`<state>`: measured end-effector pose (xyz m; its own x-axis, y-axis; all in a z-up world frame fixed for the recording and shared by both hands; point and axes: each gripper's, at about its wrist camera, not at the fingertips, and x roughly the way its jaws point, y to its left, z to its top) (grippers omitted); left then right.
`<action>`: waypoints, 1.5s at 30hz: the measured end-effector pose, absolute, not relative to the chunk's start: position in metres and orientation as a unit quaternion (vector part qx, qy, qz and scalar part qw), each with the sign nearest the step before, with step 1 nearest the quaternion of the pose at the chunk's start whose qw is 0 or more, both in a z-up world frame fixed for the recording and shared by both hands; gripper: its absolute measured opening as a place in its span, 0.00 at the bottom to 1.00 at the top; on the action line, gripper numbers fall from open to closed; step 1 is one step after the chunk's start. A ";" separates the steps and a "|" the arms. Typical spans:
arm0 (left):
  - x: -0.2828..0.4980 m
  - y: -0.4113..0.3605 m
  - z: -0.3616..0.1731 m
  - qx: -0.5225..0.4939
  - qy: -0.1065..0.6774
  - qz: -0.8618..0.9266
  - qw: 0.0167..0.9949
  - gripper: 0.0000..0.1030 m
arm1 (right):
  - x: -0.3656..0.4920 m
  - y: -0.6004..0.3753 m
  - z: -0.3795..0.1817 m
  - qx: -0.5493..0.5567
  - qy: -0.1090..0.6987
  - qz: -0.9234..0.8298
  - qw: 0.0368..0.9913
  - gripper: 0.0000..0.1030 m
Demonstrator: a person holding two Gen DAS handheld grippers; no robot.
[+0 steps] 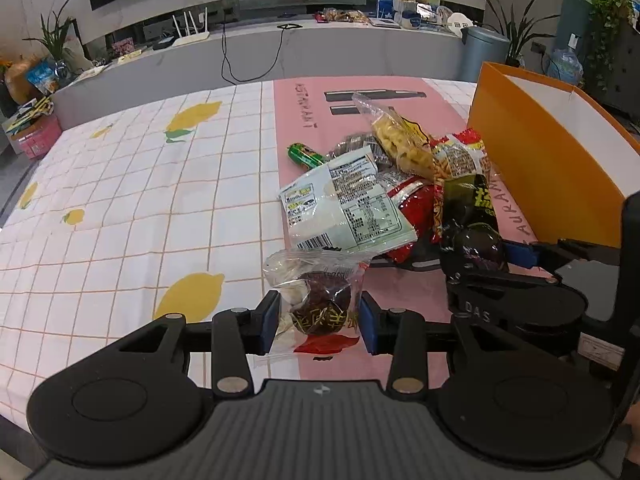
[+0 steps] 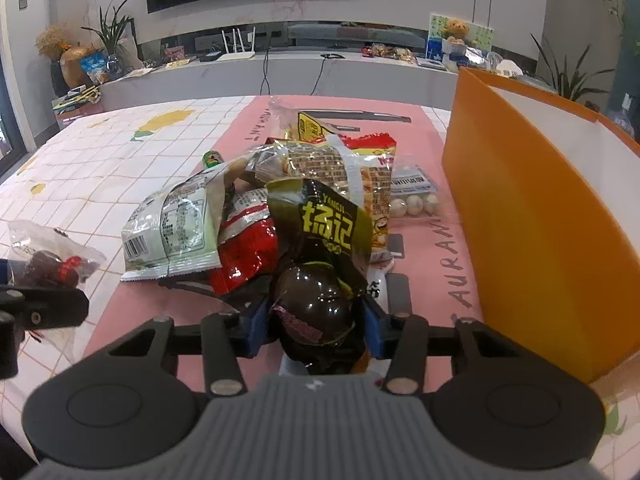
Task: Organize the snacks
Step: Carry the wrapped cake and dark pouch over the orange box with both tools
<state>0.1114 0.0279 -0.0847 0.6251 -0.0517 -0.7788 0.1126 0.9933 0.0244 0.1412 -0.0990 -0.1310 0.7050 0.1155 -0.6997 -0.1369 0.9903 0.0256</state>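
In the left wrist view, the left gripper (image 1: 319, 318) sat at bottom centre, its blue-padded fingers (image 1: 269, 322) closed against the sides of a clear plastic packet of dark red-brown dried fruit (image 1: 320, 300), which bulged between them. Just above it in the frame lay the heap of snacks on the pink strip of the tablecloth (image 1: 120, 184): a pale green and white printed pouch (image 1: 344, 204) face down, a crinkled red foil bag (image 1: 412, 216) partly under it, a clear bag of yellow puffed pieces (image 1: 400, 140) further up, and a small green wrapped stick (image 1: 306, 155) to its left. The tall orange cardboard box (image 1: 532, 168) stood open at the right edge of the frame.

In the right wrist view, the right gripper (image 2: 316, 326) at lower centre was pressed shut on a glossy black and olive foil packet with yellow characters (image 2: 324, 264), its rounded dark bulge wedged between the blue pads. The green and white pouch (image 2: 172, 224) lay to the left of it, the red bag (image 2: 248, 256) between them, and a clear pack of small white balls (image 2: 416, 200) rested just beside the orange box (image 2: 520, 220) at right.
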 end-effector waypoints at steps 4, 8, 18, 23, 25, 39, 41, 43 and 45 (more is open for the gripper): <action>0.109 0.029 -0.073 0.028 0.425 -0.046 0.904 0.44 | 0.128 -0.102 -0.111 -0.011 0.351 0.094 0.931 0.43; 0.105 0.026 -0.051 0.022 0.409 -0.042 0.911 0.44 | 0.111 -0.109 -0.079 0.006 0.308 0.116 0.944 0.43; 0.106 -0.024 0.023 0.029 0.359 -0.075 0.930 0.44 | 0.080 -0.213 0.008 0.079 0.184 0.059 0.978 0.43; 0.113 -0.070 0.043 0.018 0.356 -0.131 0.925 0.44 | 0.065 -0.287 0.022 0.130 0.146 -0.028 0.980 0.43; 0.118 -0.090 0.043 0.017 0.358 -0.162 0.919 0.44 | 0.060 -0.314 0.021 0.163 0.145 -0.055 0.974 0.43; 0.186 -0.200 -0.012 0.008 0.468 -0.243 0.850 0.44 | 0.060 -0.352 0.003 0.153 0.181 -0.108 0.965 0.43; 0.193 -0.203 -0.026 -0.002 0.488 -0.238 0.840 0.44 | 0.062 -0.355 0.001 0.149 0.186 -0.110 0.965 0.43; 0.202 -0.206 -0.039 -0.002 0.504 -0.221 0.835 0.44 | 0.063 -0.357 0.000 0.149 0.192 -0.109 0.964 0.43; 0.205 -0.208 -0.049 0.003 0.509 -0.213 0.834 0.44 | 0.063 -0.358 -0.002 0.148 0.196 -0.110 0.963 0.43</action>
